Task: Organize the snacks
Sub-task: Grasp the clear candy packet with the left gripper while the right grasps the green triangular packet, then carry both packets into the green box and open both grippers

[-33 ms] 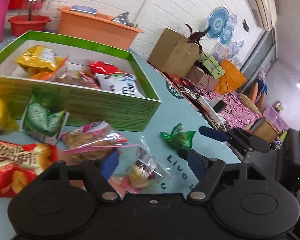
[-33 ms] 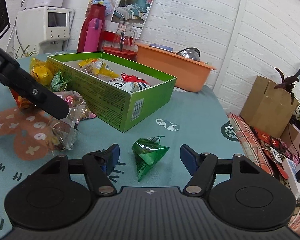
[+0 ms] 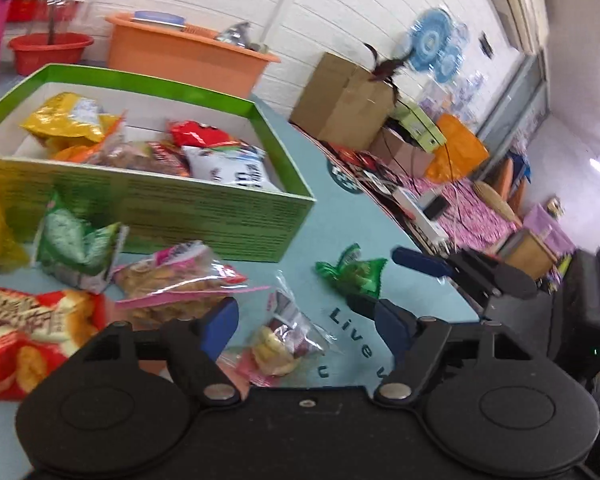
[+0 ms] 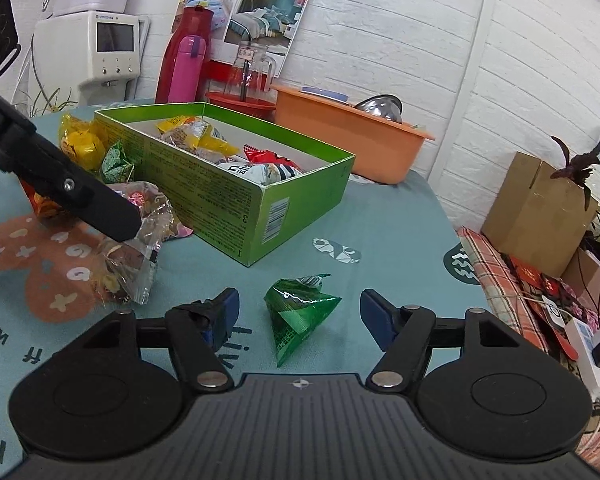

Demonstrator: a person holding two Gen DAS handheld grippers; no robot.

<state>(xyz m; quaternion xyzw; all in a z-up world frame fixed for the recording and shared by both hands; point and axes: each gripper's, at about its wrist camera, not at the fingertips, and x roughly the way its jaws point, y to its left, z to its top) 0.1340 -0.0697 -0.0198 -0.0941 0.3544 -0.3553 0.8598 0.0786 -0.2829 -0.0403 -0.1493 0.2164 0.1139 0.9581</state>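
We held the left claw [image 3: 306, 326] low over the teal table [image 3: 340, 216] with its jaws opening; a clear packet of mixed sweets [image 3: 280, 340] lay between them, untouched by the pads. Our right claw [image 4: 296, 316] also stood wide apart around a green triangular snack packet [image 4: 298, 310] resting on the table, gripping nothing. The green box [image 4: 220, 196], just beyond, already contained several packets, and more snacks lay loose beside its near wall: a red bag [image 3: 24, 340], a pink-trimmed one [image 3: 180, 280]

Glossy crinkled plastic snack packet [image 4: 298, 312] — matt cardboard box [image 4: 220, 204]
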